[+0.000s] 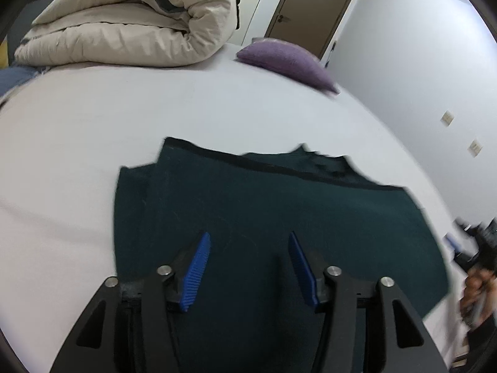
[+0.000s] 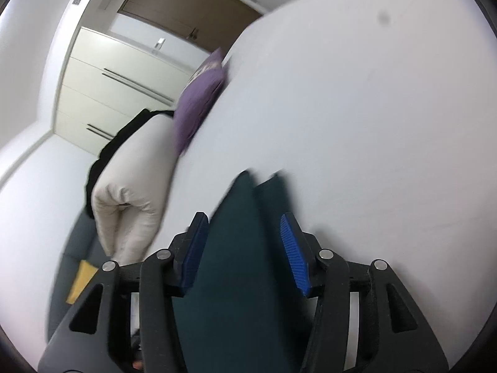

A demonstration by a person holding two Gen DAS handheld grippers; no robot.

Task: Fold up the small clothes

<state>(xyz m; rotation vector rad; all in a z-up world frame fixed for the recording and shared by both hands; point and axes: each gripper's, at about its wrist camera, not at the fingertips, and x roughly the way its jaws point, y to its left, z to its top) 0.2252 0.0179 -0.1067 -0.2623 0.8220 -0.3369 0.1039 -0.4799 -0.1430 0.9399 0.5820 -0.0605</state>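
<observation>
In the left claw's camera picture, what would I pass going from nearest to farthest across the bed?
Left claw → dark green garment → bare white sheet → purple pillow → brown door.

No readable text, labels, brands, numbers or signs appear in either wrist view.

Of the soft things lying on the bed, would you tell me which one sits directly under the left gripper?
The dark green garment: it lies flat beneath the open left gripper, while the beige duvet and the purple pillow sit at the far end.
</observation>
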